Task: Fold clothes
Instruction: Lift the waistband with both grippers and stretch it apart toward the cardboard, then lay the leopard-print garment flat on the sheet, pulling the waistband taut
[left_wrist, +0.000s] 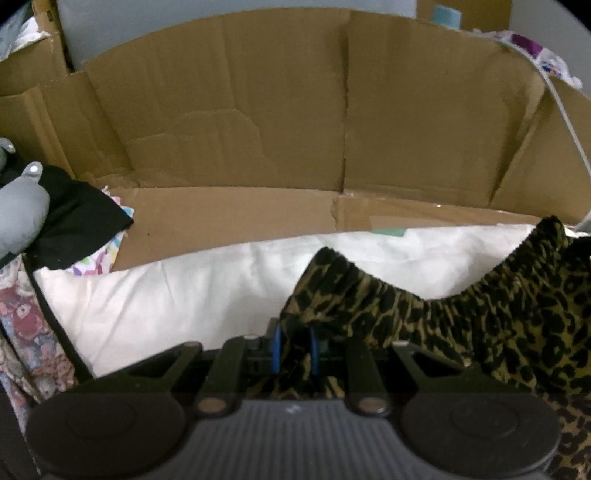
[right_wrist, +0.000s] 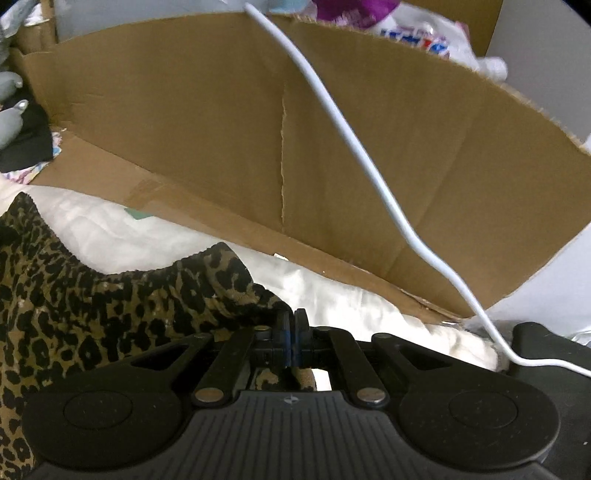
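Leopard-print garment (left_wrist: 461, 317) seemingly pinched in left gripper (left_wrist: 295, 343); right gripper (right_wrist: 291, 332) likewise.

My left gripper (left_wrist: 295, 343) bites a fold of the leopard-print garment (left_wrist: 461, 314), so the cloth between my blue pads (left_wrist: 276, 345) is out of sight. That garment runs off the right and bottom edges of the left wrist view, and off the left edge of the right wrist view. My right gripper (right_wrist: 291, 336) hides whatever cloth it pinches (only a scrap shows below). The white cable (right_wrist: 332, 110) leaves the frame at top and right. Beyond the cardboard wall (left_wrist: 258, 110), the clutter is blurred and cut off.
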